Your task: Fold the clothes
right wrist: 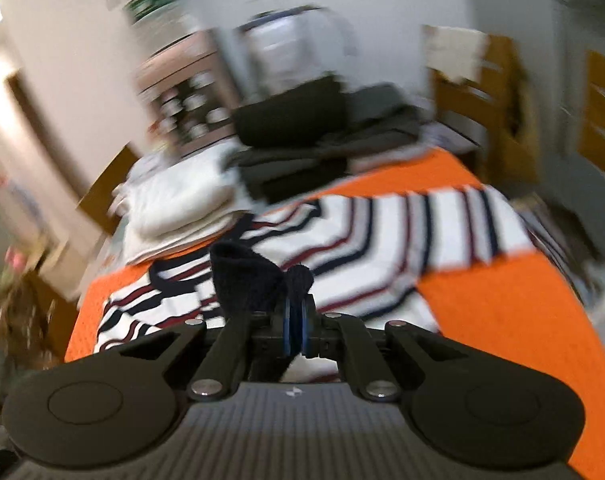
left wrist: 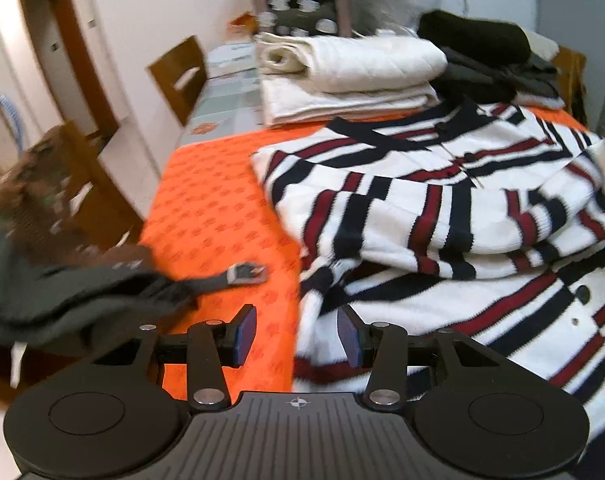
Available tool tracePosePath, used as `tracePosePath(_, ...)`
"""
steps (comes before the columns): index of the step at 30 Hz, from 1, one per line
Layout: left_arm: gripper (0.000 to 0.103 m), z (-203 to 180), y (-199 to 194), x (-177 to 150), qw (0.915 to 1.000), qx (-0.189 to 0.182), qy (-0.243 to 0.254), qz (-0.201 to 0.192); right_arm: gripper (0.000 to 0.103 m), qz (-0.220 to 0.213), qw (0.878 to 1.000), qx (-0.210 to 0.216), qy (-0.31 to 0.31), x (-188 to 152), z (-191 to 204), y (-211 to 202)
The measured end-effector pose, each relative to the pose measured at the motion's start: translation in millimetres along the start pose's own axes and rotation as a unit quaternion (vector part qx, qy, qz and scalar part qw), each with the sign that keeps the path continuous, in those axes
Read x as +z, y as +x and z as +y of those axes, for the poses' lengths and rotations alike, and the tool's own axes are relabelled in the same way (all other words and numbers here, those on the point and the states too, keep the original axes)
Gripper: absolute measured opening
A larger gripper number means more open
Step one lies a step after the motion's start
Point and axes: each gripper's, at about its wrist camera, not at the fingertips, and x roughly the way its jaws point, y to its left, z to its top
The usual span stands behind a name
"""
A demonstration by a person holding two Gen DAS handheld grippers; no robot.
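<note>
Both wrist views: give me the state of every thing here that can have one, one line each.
striped sweater: partly folded on the orange cloth, one navy edge lifted.
right gripper: shut on the sweater's navy edge.
left gripper: open, nothing between its pads.
white bedding: folded, stacked.
dark clothes: folded, piled beside the bedding.
orange cloth: spread flat.
dark garment with strap: unfolded, at the cloth's edge.

White, red and navy striped cardigan (left wrist: pixel 454 216) lies seemingly half-folded on orange cloth (left wrist: pixel 218 208).
</note>
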Motion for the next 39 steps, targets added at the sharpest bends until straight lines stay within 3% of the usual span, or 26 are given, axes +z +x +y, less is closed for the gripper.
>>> tracePosePath(5,0.042,-12,38,7,0.9985,-0.003,0.053,0.013,0.006,-0.011,0.997,-0.021,0.077,-23,-21,-20)
tracePosePath(7,0.035,-12,41,9,0.998,0.001,0.063,0.002,0.006,-0.019,0.995,-0.025,0.095,-26,-23,-26)
tracePosePath(10,0.019,1,42,7,0.9993,0.012,0.035,0.007,0.006,-0.029,0.994,-0.041,0.102,-32,-26,-35)
tracePosePath(13,0.02,15,43,5,0.9996,0.024,-0.001,0.017,0.006,-0.003,0.991,-0.065,0.12,-52,-36,-35)
tracePosePath(15,0.021,24,44,3,0.9994,0.02,-0.02,0.018,0.007,0.044,0.988,-0.081,0.12,-72,-44,-26)
tracePosePath(19,0.025,26,45,4,0.9996,0.017,-0.012,0.017,0.008,0.109,0.982,-0.098,0.116,-104,-54,-20)
tracePosePath(23,0.031,27,44,3,0.9997,0.02,-0.01,0.014,0.011,0.107,0.984,-0.106,0.093,-111,-53,-29)
tracePosePath(28,0.032,25,42,2,0.9998,0.017,0.005,0.005,0.032,0.084,0.989,-0.106,0.067,-95,-54,-30)
tracePosePath(30,0.032,22,40,2,0.9997,0.017,0.017,-0.002,0.038,0.099,0.988,-0.095,0.071,-91,-59,-20)
tracePosePath(33,0.032,16,39,2,0.9992,0.019,0.035,-0.009,0.038,0.128,0.985,-0.085,0.076,-94,-70,-1)
tracePosePath(39,0.032,14,43,0,0.9984,0.023,0.051,-0.011,0.039,0.14,0.986,-0.042,0.078,-102,-83,17)
